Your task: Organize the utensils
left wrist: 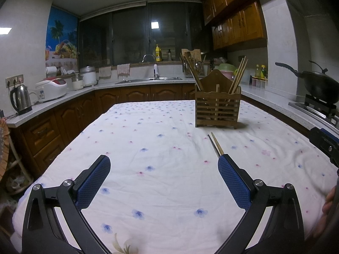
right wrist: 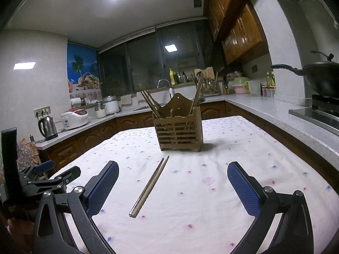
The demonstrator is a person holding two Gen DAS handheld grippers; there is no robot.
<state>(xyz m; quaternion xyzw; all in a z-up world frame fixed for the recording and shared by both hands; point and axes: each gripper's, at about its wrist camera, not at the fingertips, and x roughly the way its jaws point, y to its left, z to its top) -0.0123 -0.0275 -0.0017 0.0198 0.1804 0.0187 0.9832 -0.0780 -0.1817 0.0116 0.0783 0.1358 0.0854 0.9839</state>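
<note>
A wooden slatted utensil holder (left wrist: 217, 108) (right wrist: 179, 131) stands on the table's far half, with several chopsticks leaning out of both sides. A pair of chopsticks (right wrist: 149, 186) lies flat on the flowered tablecloth (right wrist: 190, 211) in front of it; the left wrist view shows only the far ends of the pair (left wrist: 215, 145), the rest hidden behind my right finger. My left gripper (left wrist: 164, 165) is open and empty, left of the pair. My right gripper (right wrist: 173, 173) is open and empty, with the pair lying between its fingers, nearer the left one.
Counters wrap around the table: a kettle (left wrist: 20, 99) and rice cooker (left wrist: 52, 89) at left, a sink (left wrist: 148, 80) at the back, a wok (left wrist: 317, 84) on the stove at right. The other gripper's body shows at the edge of each view (right wrist: 31, 182).
</note>
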